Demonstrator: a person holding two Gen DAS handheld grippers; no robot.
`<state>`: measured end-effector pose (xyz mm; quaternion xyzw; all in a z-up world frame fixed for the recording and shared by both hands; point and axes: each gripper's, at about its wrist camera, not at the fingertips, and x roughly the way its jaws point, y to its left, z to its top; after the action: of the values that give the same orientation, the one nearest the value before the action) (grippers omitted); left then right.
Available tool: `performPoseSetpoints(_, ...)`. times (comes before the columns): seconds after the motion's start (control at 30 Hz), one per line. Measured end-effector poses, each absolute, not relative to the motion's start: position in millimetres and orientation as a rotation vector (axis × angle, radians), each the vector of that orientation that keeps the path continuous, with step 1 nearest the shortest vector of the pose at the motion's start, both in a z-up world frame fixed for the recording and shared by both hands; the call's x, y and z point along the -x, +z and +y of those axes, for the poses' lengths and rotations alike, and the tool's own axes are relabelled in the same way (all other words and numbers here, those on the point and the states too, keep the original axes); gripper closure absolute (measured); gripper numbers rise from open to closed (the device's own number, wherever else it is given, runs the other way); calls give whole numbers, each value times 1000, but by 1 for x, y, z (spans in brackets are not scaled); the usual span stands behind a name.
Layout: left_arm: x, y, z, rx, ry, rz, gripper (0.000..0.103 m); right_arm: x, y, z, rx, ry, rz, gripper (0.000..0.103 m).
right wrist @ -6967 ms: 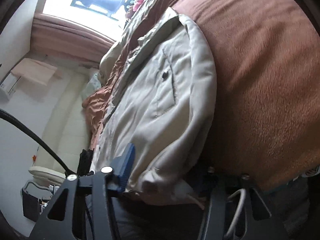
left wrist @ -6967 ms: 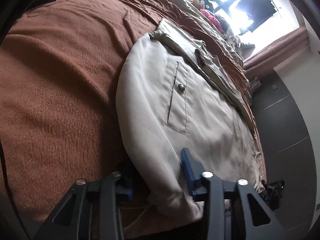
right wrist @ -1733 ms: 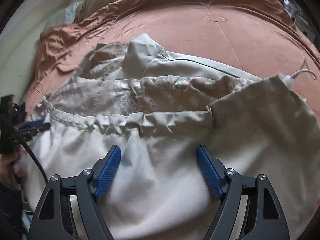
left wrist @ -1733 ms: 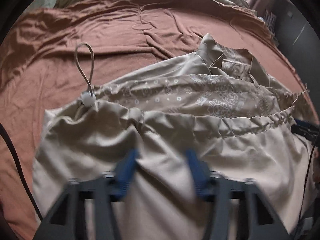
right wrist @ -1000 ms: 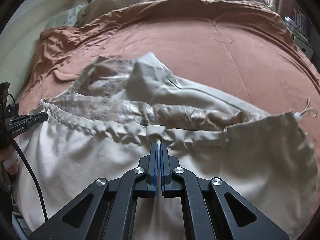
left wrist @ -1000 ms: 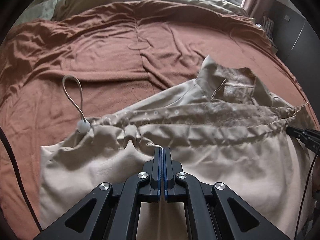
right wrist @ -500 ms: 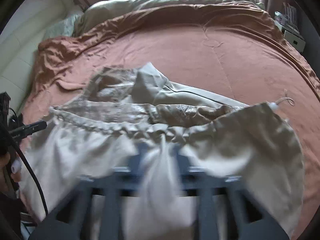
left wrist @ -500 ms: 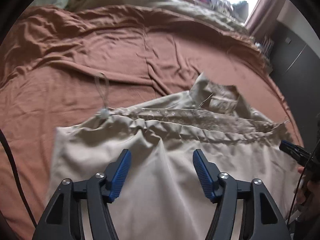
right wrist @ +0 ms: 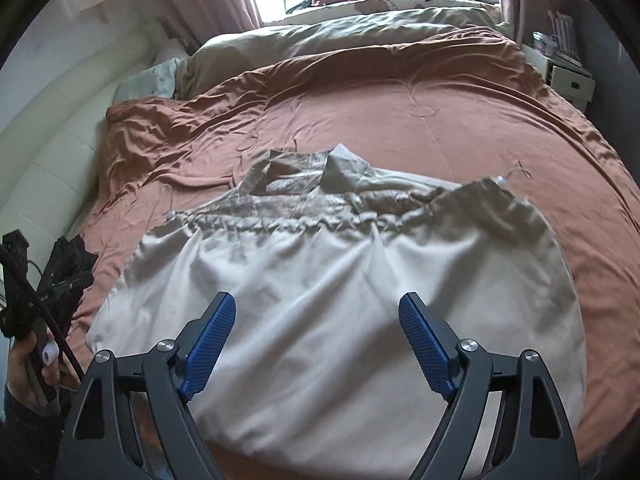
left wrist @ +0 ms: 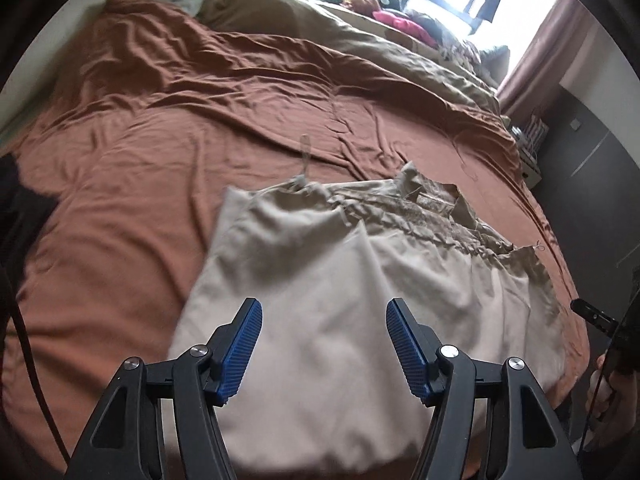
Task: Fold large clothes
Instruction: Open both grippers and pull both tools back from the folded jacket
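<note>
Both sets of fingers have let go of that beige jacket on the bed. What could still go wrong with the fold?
The beige jacket lies bunched along its gathered hem, so the fold may sit lumpy on the soft brown bedspread. The loose drawstring cord trails outside the fold and could snag. The jacket's near edge looks close to the bed's edge and might slide off.

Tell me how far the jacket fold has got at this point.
Done: the jacket lies on the blanket with its bottom half folded up, gathered hem across the chest, collar still showing. In hand: nothing; the left gripper and right gripper are both open above the cloth. Left: the bundle is still wide, so probably one more fold and some smoothing.
</note>
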<state>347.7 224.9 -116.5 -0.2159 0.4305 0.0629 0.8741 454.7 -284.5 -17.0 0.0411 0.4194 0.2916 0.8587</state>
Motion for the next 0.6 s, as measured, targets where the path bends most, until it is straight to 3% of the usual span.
performPoseSetpoints(0.27,-277,-131,250,572,177,871,37,-412,-3,-279,-100,663,879,20)
performPoseSetpoints(0.6,-220,-163,268,722,192,833,34,-381,-29,-256,-76,693,941,20)
